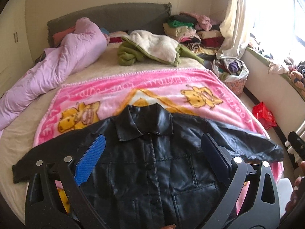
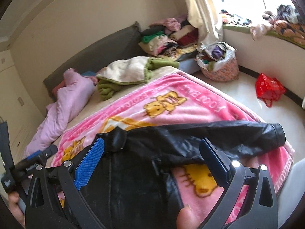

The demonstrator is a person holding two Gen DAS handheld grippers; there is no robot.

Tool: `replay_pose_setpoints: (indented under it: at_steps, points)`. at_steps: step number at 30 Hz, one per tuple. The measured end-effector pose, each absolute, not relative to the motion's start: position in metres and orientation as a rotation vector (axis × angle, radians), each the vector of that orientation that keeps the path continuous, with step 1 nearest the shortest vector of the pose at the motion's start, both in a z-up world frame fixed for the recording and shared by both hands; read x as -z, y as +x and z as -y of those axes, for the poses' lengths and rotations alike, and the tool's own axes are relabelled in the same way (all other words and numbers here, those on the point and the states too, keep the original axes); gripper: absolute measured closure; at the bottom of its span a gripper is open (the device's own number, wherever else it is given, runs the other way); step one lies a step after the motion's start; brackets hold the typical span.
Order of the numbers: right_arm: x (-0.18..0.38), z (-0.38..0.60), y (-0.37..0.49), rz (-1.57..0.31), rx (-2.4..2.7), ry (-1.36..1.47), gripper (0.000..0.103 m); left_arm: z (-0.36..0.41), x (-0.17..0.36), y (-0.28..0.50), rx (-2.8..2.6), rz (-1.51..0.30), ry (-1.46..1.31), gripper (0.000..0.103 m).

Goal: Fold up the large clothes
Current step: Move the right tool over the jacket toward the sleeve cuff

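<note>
A black leather jacket (image 1: 164,164) lies front up on a pink cartoon blanket (image 1: 156,87), collar away from me and both sleeves spread out sideways. My left gripper (image 1: 152,139) hovers open above the jacket's chest, its blue fingers (image 1: 91,158) wide apart with nothing between them. In the right wrist view the jacket (image 2: 144,171) shows with its right sleeve (image 2: 238,133) stretched toward the blanket's edge. My right gripper (image 2: 152,143) is open over the shoulder and armpit area. A fingertip shows at the bottom edge.
Further up the bed lie a lilac quilt (image 1: 63,61), a green and cream blanket (image 1: 152,47) and a stack of folded clothes (image 1: 190,28). A full basket (image 2: 219,63) and a red bag (image 2: 268,87) stand on the floor at the right. The other gripper (image 2: 22,166) shows at left.
</note>
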State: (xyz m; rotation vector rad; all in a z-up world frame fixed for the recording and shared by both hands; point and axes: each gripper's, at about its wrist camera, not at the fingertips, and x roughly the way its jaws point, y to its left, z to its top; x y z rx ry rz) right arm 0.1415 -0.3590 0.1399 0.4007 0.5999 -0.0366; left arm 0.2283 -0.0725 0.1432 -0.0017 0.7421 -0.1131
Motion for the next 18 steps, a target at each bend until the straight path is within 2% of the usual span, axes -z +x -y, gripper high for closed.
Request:
replay_pose_setpoints:
  at_steps: [18]
  points:
    - [-0.055, 0.456, 0.158, -0.628, 0.321, 0.524, 0.004, 0.125, -0.046, 0.266, 0.189, -0.861, 0.081, 0.009]
